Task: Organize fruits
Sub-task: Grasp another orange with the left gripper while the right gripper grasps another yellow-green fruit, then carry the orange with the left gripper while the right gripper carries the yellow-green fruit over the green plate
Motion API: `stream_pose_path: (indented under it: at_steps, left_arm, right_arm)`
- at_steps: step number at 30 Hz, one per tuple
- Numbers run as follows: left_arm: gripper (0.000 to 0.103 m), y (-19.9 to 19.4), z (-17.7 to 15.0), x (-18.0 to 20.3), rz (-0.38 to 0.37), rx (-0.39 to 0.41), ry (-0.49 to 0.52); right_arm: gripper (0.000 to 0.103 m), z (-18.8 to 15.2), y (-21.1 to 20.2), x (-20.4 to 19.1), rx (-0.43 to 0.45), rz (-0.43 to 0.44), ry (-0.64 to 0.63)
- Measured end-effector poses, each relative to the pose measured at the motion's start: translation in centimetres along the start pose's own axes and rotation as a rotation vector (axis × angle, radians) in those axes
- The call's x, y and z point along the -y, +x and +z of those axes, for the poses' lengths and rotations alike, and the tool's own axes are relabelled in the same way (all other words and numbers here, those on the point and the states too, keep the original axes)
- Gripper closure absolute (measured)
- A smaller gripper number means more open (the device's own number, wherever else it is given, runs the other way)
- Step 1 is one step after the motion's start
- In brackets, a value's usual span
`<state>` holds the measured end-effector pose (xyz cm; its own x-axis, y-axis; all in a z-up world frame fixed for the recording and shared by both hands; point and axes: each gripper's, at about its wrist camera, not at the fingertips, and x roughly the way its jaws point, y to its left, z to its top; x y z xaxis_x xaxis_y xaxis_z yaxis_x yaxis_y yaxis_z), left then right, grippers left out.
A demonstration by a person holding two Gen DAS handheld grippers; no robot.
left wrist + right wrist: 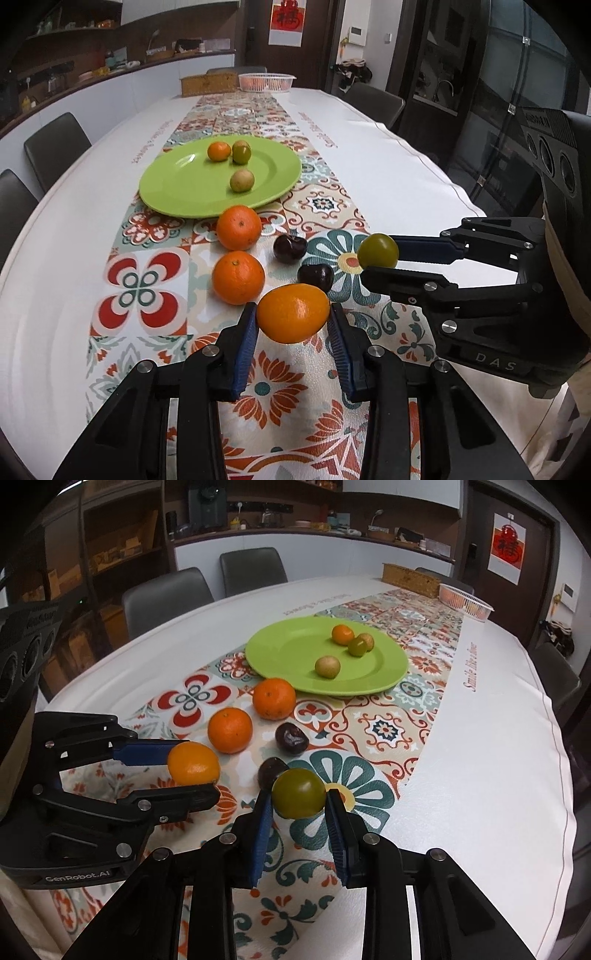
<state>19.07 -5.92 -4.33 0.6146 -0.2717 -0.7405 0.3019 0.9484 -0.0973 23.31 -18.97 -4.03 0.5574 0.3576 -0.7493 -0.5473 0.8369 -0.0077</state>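
Fruit half sorted: we counted four pieces on the green plate (177, 192). Left gripper (293, 325) jaws clenched an orange (293, 313), right gripper (299, 805) a green plum (299, 793); two oranges and two cherries remained on the surface (480, 775).

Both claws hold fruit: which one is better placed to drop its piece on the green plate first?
Left, marginally. The left claw, shut on the orange fruit, sits on the plate's side; the right claw, holding the green fruit, would cross more table and the cherries.
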Motion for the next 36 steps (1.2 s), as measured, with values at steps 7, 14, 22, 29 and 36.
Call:
stream_pose_path:
  at_steps: [7, 14, 22, 29, 36]
  left_arm:
    - [0.066, -2.2, 0.6, -0.2, 0.019, 0.06, 0.025]
    - [0.066, -4.1, 1.9, -0.6, 0.033, 0.119, 0.031]
    - [0.066, -4.8, 3.8, -2.1, 0.062, 0.162, 0.023]
    - [0.066, -4.4, 5.6, -3.6, 0.081, 0.178, 0.026]
    - [0.066, -3.3, 7.8, -5.2, 0.084, 0.178, 0.021]
  right_arm:
    - [0.073, 0.8, -1.5, -0.3, 0.043, -0.011, 0.025]
    - [0.073, 2.1, -2.8, -0.8, 0.092, -0.019, 0.024]
    - [0.073, 4.2, -3.0, -0.6, 0.135, -0.014, 0.056]
    - [0.073, 6.5, -1.9, -0.4, 0.146, -0.022, 0.062]
    - [0.073, 8.5, -0.8, 0.6, 0.152, -0.035, 0.084]
